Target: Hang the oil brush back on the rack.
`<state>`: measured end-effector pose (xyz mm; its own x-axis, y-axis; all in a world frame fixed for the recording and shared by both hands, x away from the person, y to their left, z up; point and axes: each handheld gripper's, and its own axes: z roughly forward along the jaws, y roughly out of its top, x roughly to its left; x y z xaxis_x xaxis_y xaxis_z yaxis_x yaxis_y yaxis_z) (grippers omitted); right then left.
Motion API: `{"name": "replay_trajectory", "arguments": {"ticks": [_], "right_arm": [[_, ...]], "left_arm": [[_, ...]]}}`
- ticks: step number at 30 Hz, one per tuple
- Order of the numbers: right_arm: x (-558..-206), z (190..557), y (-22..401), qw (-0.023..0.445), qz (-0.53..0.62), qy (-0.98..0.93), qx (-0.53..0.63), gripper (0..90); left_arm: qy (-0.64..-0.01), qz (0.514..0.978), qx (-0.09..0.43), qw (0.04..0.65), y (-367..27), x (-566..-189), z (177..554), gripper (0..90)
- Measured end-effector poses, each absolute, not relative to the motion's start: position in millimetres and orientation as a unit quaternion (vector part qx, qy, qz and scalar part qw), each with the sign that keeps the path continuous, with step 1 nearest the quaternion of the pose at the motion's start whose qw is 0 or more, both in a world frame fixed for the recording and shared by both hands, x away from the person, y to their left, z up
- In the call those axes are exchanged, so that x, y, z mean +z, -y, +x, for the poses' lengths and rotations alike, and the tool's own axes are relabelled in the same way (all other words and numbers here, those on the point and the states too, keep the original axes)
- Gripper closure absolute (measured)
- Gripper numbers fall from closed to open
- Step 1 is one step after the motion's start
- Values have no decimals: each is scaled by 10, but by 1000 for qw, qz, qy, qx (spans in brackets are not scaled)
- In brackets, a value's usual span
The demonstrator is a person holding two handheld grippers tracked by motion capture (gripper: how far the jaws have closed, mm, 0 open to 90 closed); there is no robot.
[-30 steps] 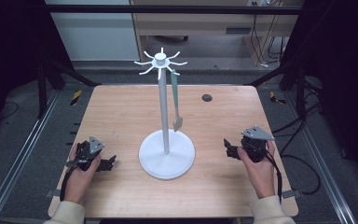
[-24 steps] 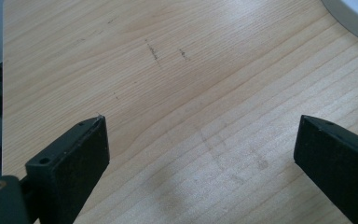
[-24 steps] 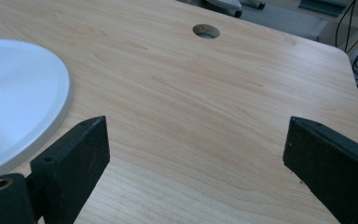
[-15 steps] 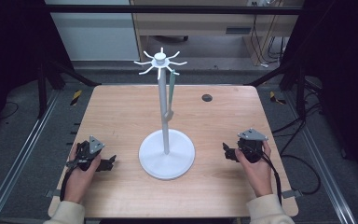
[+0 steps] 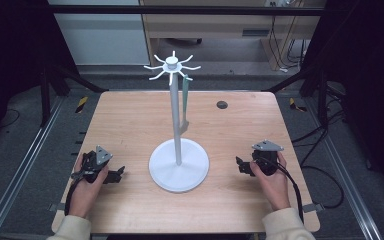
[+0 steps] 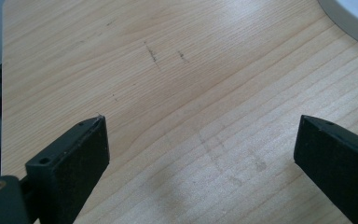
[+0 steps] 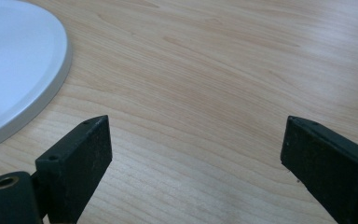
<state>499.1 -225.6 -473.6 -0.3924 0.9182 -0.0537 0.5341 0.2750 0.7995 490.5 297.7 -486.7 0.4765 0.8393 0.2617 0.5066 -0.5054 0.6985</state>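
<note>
Over on the left, the left tool [image 5: 111, 175] is resting low on the wooden surface [image 5: 130, 125], jaws spread wide with nothing but bare wood grain between them. Its own camera is catching just a sliver of the white base at the top right corner, so it is sitting near the stand but apart from it.

In the middle, the white stand [image 5: 178, 150] is rising on its thin pole to a ring of hooks, and a long green strip [image 5: 184, 102] is hanging from one hook beside the pole. I cannot tell what the strip is. That tall pole looks tippy: a sideways knock from either tool could be rocking it, and a snatch at the strip could be dragging the whole stand over.

On the right, the right tool [image 5: 243, 166] is lying open and empty too, base rim [image 7: 51, 88] just off to its side.
</note>
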Motion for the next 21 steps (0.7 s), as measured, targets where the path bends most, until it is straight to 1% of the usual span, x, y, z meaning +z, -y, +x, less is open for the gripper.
{"name": "replay_trajectory", "arguments": {"ticks": [6, 15, 21], "right_arm": [[-4777, 4993, 2220, 254, 482, -758, 359, 95], [-4819, 4995, 2185, 258, 477, -766, 346, 98], [-4842, 4996, 2166, 251, 477, -770, 343, 98]], "left_arm": [[-413, 814, 302, 276, -2974, -4865, 4905, 28], [-412, 814, 301, 276, -2968, -4865, 4905, 28], [-411, 815, 301, 277, -2967, -4864, 4908, 28]]}}
